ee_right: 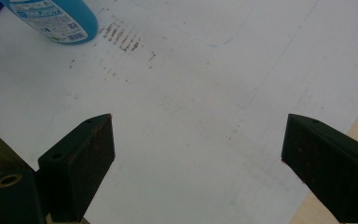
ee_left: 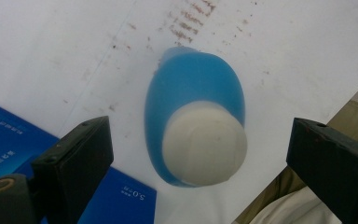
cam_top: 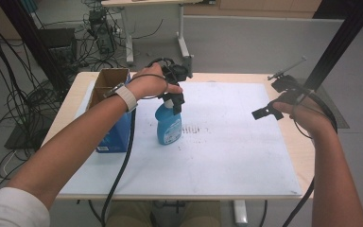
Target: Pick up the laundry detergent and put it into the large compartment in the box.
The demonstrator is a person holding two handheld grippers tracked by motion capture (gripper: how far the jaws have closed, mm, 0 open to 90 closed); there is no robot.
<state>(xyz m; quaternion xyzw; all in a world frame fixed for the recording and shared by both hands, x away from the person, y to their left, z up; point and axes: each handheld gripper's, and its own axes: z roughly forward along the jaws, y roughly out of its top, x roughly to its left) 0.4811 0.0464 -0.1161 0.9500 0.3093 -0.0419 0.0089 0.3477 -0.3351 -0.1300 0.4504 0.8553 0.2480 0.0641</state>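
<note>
Farthest left of the left jaws stands an open brown cardboard box (cam_top: 109, 81) with a flat blue carton (cam_top: 116, 135) leaning against its near side; in the left gripper view a corner of that blue carton (ee_left: 9, 140) lies under and behind the left-hand jaw. Next comes the left gripper (cam_top: 175, 101), held in the person's left hand (cam_top: 149, 85) straight above a translucent blue plastic bottle with a cream-white rounded cap (cam_top: 168, 124), which stands upright on the white sheet (cam_top: 236, 156) covering the pale wooden table (cam_top: 71, 101). Seen along the left gripper (ee_left: 200, 158), its jaws stand wide apart and hold nothing, and the bottle's cap (ee_left: 204, 142) sits squarely between them, clear of both, with the blue shoulder beyond it and a patch of reddish-brown streaks (ee_left: 191, 21) on the sheet past that. Well to the right, the right gripper (cam_top: 264, 112) hovers in the person's right hand (cam_top: 307, 116) above bare sheet near the table's right edge. Its jaws are likewise spread wide on nothing (ee_right: 198, 149); the bottle's labelled base (ee_right: 58, 18) lies far ahead and to the left of them, beside the same streaks (ee_right: 121, 37)
</note>
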